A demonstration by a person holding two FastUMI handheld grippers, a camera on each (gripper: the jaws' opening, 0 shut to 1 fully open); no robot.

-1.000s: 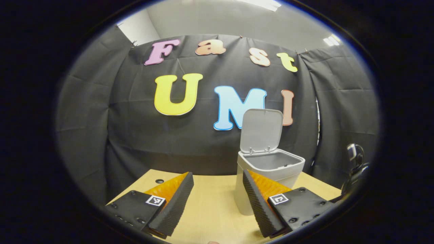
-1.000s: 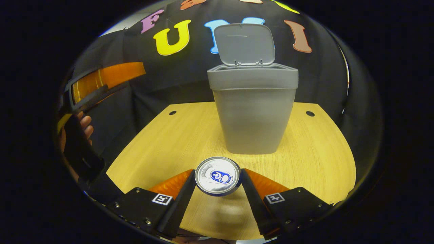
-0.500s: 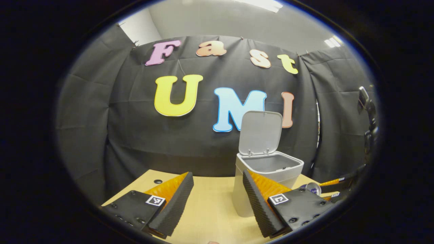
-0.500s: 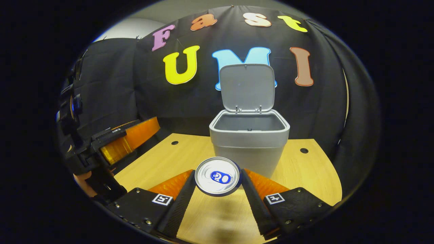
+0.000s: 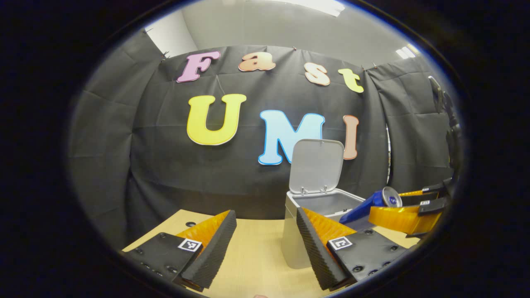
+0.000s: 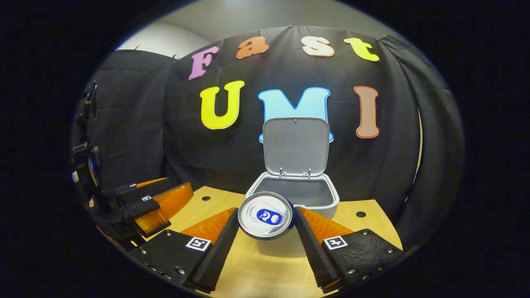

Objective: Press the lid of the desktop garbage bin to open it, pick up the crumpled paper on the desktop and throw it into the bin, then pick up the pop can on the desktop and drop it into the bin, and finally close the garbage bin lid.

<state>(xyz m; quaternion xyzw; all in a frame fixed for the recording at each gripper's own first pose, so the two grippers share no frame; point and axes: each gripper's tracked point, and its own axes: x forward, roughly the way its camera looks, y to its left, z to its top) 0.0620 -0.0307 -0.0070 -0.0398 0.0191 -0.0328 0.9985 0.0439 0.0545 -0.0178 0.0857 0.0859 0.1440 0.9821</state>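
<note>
Wood-grain desktop (image 6: 372, 223) | smooth bin (image 6: 295, 193) lid up | right gripper (image 6: 265, 223) jaws clamp round can (image 6: 265, 214) | left gripper (image 5: 265, 234) jaws wide

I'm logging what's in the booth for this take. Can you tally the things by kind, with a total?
Bins: 1, the grey garbage bin, lid up
Cans: 1, the pop can, held in the right tool
Tools: 2, right, and left tool, open
Tables: 1, the wooden table
Total: 5
</note>
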